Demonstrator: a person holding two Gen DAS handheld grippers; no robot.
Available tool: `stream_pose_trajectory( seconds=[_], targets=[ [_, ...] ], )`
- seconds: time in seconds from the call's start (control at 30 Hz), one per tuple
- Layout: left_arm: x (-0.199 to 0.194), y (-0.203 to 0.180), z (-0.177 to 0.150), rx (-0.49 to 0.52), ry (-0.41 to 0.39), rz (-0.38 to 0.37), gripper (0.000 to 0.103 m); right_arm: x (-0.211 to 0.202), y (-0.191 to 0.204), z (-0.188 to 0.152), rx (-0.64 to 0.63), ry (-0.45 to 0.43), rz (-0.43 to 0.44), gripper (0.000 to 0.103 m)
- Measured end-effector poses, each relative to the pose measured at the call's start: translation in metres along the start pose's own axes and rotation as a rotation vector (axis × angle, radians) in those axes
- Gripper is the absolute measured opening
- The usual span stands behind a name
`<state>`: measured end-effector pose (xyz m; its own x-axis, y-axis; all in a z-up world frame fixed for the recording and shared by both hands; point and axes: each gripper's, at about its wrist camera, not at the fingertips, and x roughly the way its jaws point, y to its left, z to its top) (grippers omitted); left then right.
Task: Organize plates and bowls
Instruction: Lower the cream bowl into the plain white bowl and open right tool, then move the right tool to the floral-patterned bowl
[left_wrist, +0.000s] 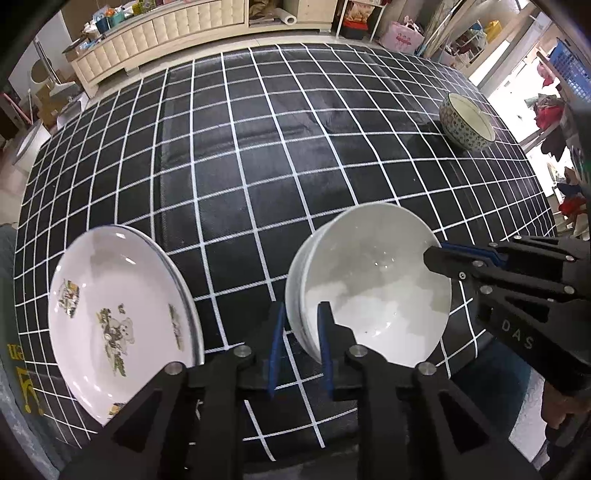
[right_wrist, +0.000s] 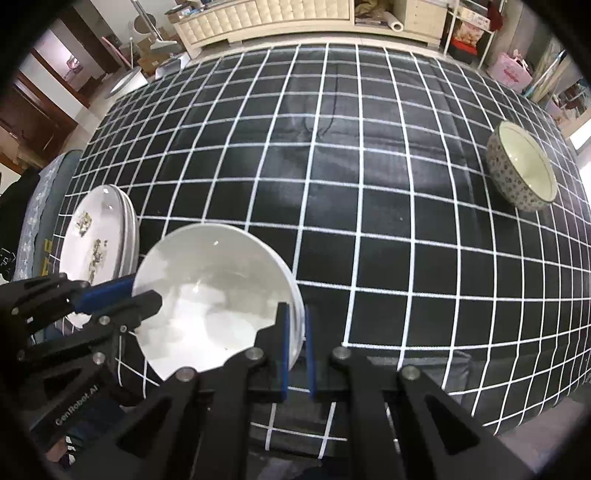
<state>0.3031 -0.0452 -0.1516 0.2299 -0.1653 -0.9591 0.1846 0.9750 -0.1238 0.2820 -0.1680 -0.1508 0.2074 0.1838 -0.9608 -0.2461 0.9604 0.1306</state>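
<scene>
The table (left_wrist: 258, 166) is the largest thing in view, covered by a black cloth with a white grid, and all the crockery sits toward its edges, leaving the middle bare.

Next in size is the stack of plates (left_wrist: 122, 317), printed with small pictures, near the table's front left corner. Several rims show at its edge, so the plates appear already gathered into one pile.

Just beside it to the right stands the stack of white bowls (left_wrist: 373, 288), nested one in another; at least two rims show on its left side. Both grippers are at this stack, one on each side, likely so the top bowl comes down level into the one beneath it.

The right gripper (right_wrist: 297, 350) is clamped on the bowl's right rim, the wall pinched between its blue pads. The left gripper (left_wrist: 301, 343) straddles the opposite rim with its pads slightly apart: a gap shows beside the wall, so it does not seem to press. That would fit a bowl now resting on the stack and being let go.

The smallest piece, a patterned bowl (right_wrist: 522, 171), stands alone far off near the table's right edge, well apart from both stacks. It is probably the last item to be brought to the bowls.
</scene>
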Motion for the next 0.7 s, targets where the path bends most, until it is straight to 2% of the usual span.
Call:
stream_pose_trajectory(
  seconds=[0.27, 0.33, 0.4, 0.43, 0.47, 0.6, 0.7],
  targets=[
    [-0.026, -0.002, 0.01, -0.029, -0.049, -0.023, 0.032, -0.025, -0.009, 0.002, -0.011, -0.041, -0.006, 0.013],
    [-0.033, -0.01, 0.016, -0.018, -0.06, -0.018, 0.033, -0.033, -0.016, 0.003, 0.0, -0.057, -0.006, 0.024],
    [-0.039, -0.018, 0.022, -0.005, -0.072, -0.012, 0.039, -0.042, -0.024, 0.003, 0.007, -0.084, -0.008, 0.052],
    [-0.042, -0.024, 0.025, 0.003, -0.081, -0.014, 0.041, -0.047, -0.03, 0.004, 0.015, -0.103, -0.01, 0.057],
    [-0.045, -0.029, 0.028, 0.012, -0.089, -0.015, 0.041, -0.05, -0.034, 0.004, 0.022, -0.114, -0.012, 0.06],
    [-0.048, -0.057, 0.051, 0.066, -0.099, -0.001, 0.041, -0.066, -0.061, 0.008, 0.055, -0.141, -0.031, 0.061],
    [-0.051, -0.081, 0.07, 0.098, -0.104, -0.007, 0.048, -0.076, -0.082, 0.011, 0.081, -0.154, -0.044, 0.065]
  ],
)
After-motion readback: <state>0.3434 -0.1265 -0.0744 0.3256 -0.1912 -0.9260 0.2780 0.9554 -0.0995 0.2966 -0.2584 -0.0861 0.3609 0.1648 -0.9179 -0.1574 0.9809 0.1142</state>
